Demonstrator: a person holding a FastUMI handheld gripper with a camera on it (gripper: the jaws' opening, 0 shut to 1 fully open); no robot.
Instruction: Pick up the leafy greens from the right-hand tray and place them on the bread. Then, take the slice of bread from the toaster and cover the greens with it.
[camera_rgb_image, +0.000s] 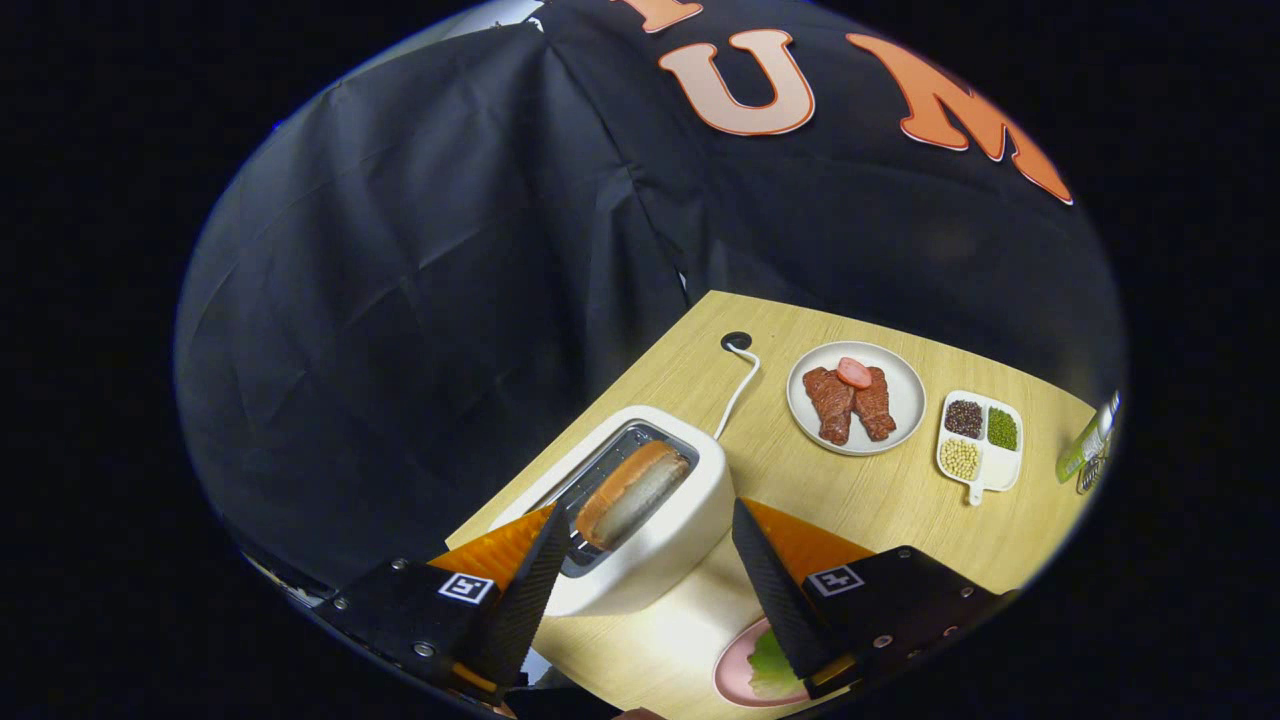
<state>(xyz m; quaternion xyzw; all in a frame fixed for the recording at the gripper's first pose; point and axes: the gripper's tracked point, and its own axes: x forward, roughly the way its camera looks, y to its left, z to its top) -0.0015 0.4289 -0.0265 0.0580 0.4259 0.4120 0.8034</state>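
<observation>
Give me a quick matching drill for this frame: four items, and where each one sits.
Items:
1. bread
2. meat
3. greens
4. beans

Places:
A. pink plate, under the right finger
B. toaster slot, between the open gripper fingers
C. divided white dish
D. round white plate

Pairs: 1-B, 2-D, 3-A, 4-C

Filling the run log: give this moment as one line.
tool: open, around white toaster | brown toast slice: in slot, ungrasped | leafy greens: on pink plate
</observation>
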